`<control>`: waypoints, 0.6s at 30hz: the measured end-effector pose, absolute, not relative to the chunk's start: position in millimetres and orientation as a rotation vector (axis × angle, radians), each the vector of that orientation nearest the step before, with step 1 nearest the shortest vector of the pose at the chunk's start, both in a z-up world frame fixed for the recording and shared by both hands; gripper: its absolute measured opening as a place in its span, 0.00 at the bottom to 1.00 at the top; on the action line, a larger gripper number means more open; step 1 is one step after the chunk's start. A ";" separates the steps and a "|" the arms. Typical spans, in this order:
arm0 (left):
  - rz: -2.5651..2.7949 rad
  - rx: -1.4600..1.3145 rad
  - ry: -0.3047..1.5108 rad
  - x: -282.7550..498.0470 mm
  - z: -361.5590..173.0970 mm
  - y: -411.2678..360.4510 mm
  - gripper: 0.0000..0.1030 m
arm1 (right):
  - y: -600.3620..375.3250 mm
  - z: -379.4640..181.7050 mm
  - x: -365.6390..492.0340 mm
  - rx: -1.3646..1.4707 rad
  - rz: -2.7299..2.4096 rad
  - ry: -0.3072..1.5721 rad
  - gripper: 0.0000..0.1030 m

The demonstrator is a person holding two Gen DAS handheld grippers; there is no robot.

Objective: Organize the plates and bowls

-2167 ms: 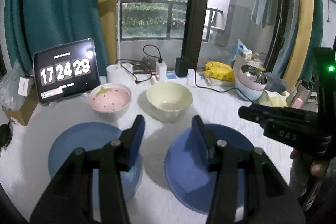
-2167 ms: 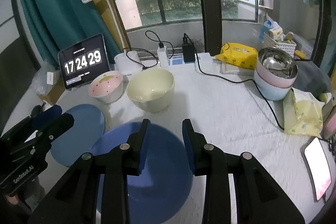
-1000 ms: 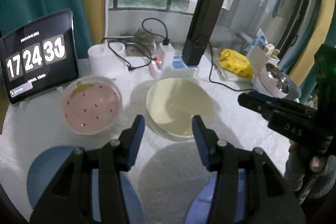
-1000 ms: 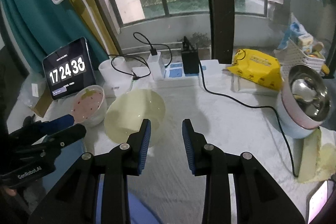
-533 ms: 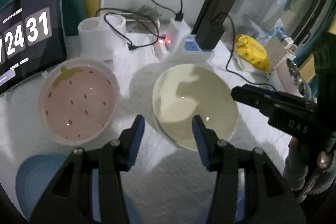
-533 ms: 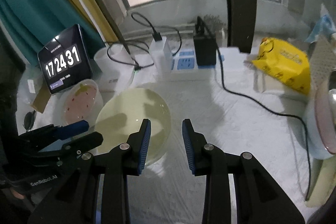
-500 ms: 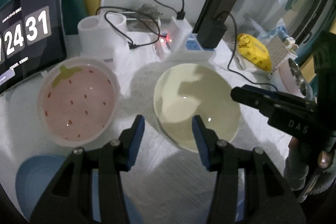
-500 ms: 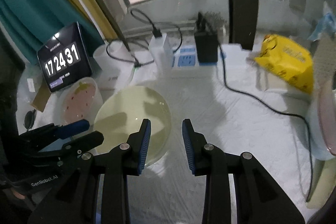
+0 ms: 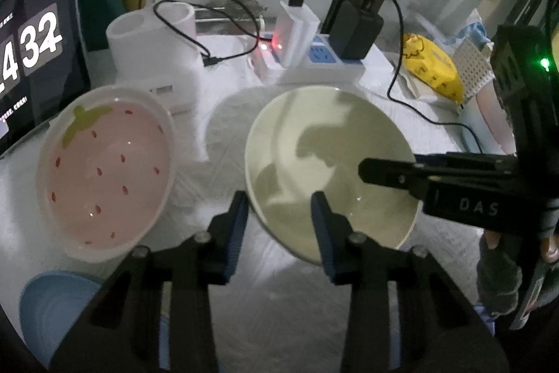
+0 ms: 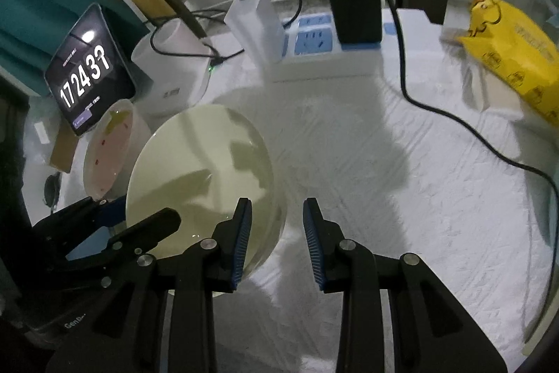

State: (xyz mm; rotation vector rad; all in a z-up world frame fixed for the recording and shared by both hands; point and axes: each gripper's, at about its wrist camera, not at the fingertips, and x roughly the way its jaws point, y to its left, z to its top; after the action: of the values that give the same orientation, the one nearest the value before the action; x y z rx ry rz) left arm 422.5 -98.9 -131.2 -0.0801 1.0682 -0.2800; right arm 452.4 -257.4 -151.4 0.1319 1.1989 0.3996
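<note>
Left wrist view: left gripper [image 9: 279, 208] has just been closing, its fingers straddling the near rim of the cream bowl [image 9: 328, 170], w/ no clear pinch yet; strawberry bowl [image 9: 104, 177] sits beside it, a blue plate [image 9: 52, 303] cut off at bottom. Right wrist view: right gripper [image 10: 274, 226] is part-spread over the bowl's right rim, empty. Likely step: gripping the bowl; next, the jaws need to close fully. Dim light makes pad contact hard to read.

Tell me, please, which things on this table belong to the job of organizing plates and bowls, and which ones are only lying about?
Belong to the job:
- cream bowl
- pink bowl
- blue plate

Just lying about:
- tablet clock
- power strip
- black charger
- white holder
- yellow bag
</note>
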 end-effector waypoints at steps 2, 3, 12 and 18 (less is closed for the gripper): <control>-0.277 -0.076 1.064 422.8 -132.3 -98.4 0.34 | -255.5 -153.5 453.5 0.135 0.419 1.207 0.31; -0.279 -0.079 1.061 422.9 -132.5 -97.6 0.34 | -255.2 -154.4 454.0 0.134 0.426 1.211 0.28; -0.272 -0.040 1.019 418.1 -129.7 -104.0 0.31 | -247.1 -147.3 449.1 0.036 0.395 1.177 0.20; -0.256 -0.023 0.966 411.5 -119.1 -103.3 0.28 | -249.4 -135.5 442.9 0.017 0.391 1.106 0.14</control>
State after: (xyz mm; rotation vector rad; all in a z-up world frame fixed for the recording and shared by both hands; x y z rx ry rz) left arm 411.5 -103.3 -119.1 -0.0228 0.9655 -0.2561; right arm 442.9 -249.4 -135.5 0.0166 1.1060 0.3910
